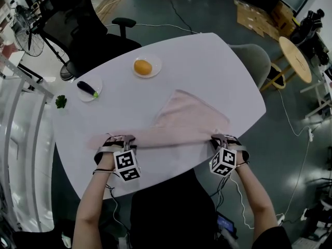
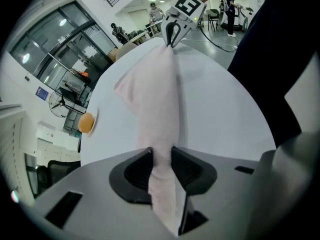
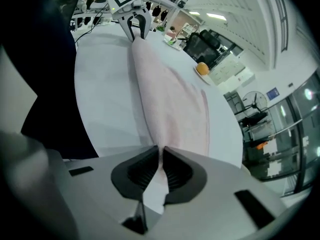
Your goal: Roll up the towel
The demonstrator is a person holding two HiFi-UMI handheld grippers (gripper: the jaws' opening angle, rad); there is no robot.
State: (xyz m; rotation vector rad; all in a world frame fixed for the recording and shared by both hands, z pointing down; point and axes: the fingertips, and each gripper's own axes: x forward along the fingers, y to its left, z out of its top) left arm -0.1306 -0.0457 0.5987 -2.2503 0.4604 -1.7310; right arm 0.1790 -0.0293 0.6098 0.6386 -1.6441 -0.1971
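Observation:
A pale pink towel (image 1: 184, 119) lies on the white table (image 1: 207, 66), its near edge gathered into a fold that runs between my two grippers. My left gripper (image 1: 120, 141) is shut on the left end of that fold; the left gripper view shows the cloth (image 2: 159, 109) squeezed between its black pads (image 2: 131, 173). At the fold's right end my right gripper (image 1: 222, 140) is shut on the towel (image 3: 167, 104), its pads (image 3: 181, 175) nearly meeting on the thin cloth. The far corner of the towel lies flat toward the table's middle.
A plate with an orange (image 1: 143, 67) stands at the table's far side. A small plate with an eggplant (image 1: 87, 89) sits at the far left, with a green sprig (image 1: 60, 101) beside it. An office chair (image 1: 78, 25) stands behind the table, and a wooden stool (image 1: 294, 58) to the right.

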